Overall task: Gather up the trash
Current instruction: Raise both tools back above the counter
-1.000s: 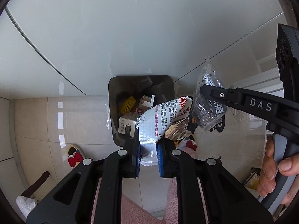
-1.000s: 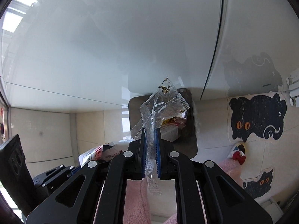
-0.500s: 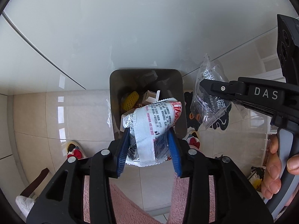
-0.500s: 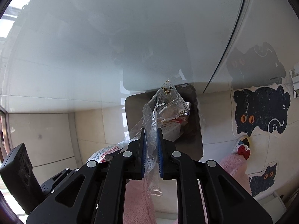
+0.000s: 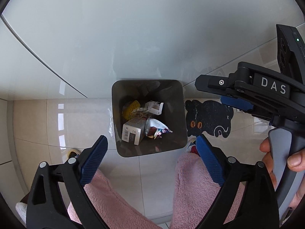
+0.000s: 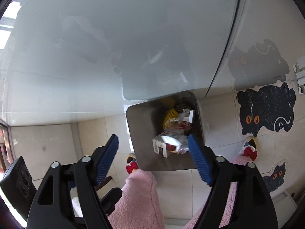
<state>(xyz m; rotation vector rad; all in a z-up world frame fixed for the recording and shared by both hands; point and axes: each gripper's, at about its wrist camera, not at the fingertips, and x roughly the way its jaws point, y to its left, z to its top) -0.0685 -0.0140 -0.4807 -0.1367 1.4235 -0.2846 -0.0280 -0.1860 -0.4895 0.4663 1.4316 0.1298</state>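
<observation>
A dark grey square bin (image 5: pixel 177 114) stands on the tiled floor, right below both grippers. Inside lie a yellow mesh piece (image 5: pixel 130 108), a small open white box (image 5: pixel 155 107), a carton (image 5: pixel 132 133) and a crumpled snack wrapper (image 5: pixel 156 129). My left gripper (image 5: pixel 151 141) hangs over the bin, its jaws opening wide with nothing between them. My right gripper (image 6: pixel 152 137) is also above the bin (image 6: pixel 141 129), jaws opening and empty; a blurred wrapper (image 6: pixel 171 143) shows beneath it. In the left wrist view the right gripper (image 5: pixel 215 93) sits at the bin's right. The clear bag is not clearly visible.
A black cat-shaped mat (image 5: pixel 207 118) lies right of the bin, with a smaller one (image 6: pixel 274 177) nearer. Pink fuzzy trouser legs (image 5: pixel 118 200) and slippers with red bows (image 6: pixel 249 150) are close below. A glossy white cabinet front (image 5: pixel 133 28) rises behind the bin. A hand (image 5: pixel 293 160) holds the right gripper's handle.
Both grippers went from shut to wide open. The printed wrapper left the left jaws and now lies in the bin. The clear bag is gone from the right jaws.
</observation>
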